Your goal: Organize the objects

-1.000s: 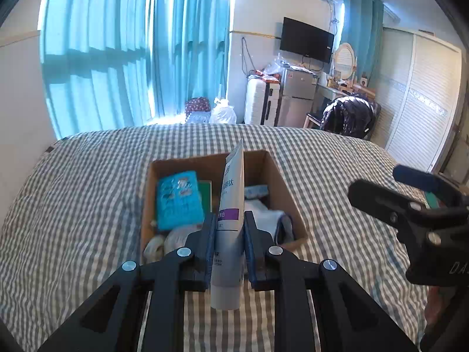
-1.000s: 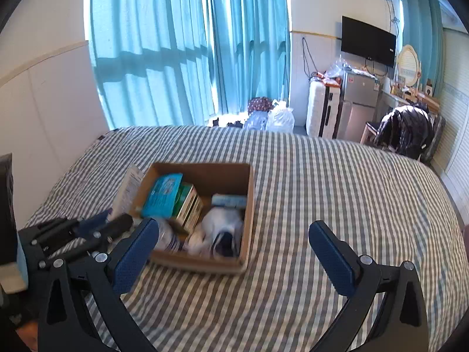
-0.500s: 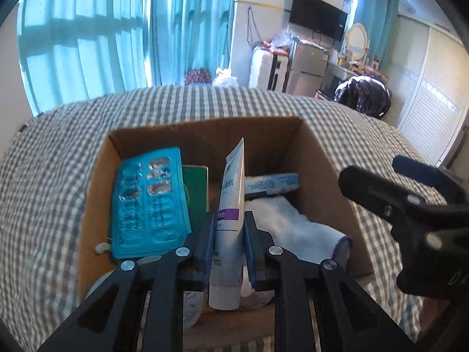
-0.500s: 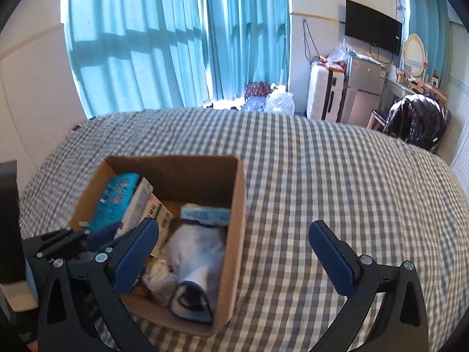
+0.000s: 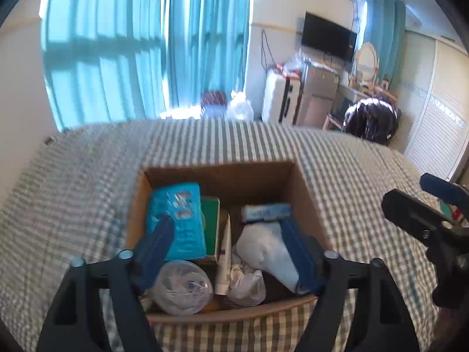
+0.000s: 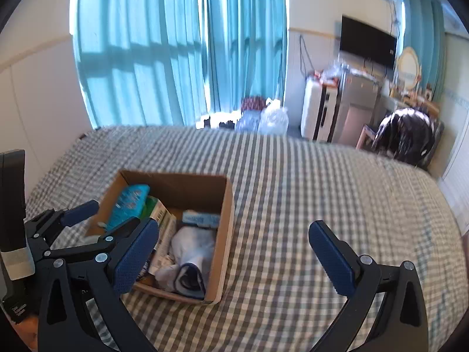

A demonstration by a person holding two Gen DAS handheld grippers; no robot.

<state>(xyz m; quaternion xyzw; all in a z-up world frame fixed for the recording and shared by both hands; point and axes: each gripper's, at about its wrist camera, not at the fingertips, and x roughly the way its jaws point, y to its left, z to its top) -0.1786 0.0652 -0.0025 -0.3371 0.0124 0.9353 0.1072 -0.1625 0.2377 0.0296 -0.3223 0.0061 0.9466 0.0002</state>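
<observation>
Brown box point(image 5: 302, 193), teal blister pack point(image 5: 178, 217), seemingly grey-checked bedspread point(image 6: 322, 182).

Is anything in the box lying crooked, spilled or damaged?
Nothing looks spilled or damaged. The tube lies slanted in the middle of the box, wedged between the green carton and the white cloth, cap end toward the near wall. The box is simply crowded.

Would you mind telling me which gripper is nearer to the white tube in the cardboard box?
Left. The left gripper is open directly over the white tube in the cardboard box; the right gripper hangs open over the bedspread beside the box.
</observation>
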